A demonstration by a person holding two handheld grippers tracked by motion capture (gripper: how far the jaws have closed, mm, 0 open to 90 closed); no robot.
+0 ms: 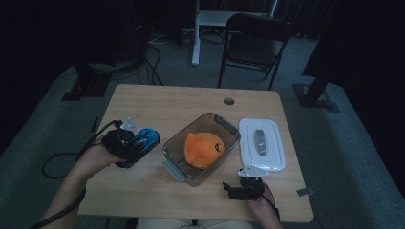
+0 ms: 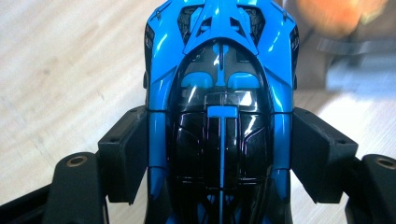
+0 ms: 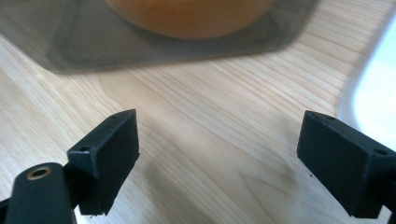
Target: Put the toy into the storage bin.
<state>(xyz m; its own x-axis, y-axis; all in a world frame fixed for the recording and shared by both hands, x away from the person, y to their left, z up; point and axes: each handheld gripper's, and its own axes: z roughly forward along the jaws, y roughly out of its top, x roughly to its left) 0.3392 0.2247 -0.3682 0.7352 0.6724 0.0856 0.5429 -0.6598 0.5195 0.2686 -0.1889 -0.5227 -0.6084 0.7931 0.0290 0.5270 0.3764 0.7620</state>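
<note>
We are working at the wooden table (image 1: 157, 102), with the clear container (image 1: 201, 148) as our landmark near its centre. An orange plush toy (image 1: 204, 149) is lying inside the container. The white lid (image 1: 261, 143) is lying flat just to the container's right. We are holding the left gripper (image 1: 138, 145) to the container's left; its jaws are clamping the sides of a blue and black toy car (image 2: 219, 107), above the tabletop. We are keeping the right gripper (image 3: 217, 158), near the container's front right corner, spread wide with nothing between its jaws.
</note>
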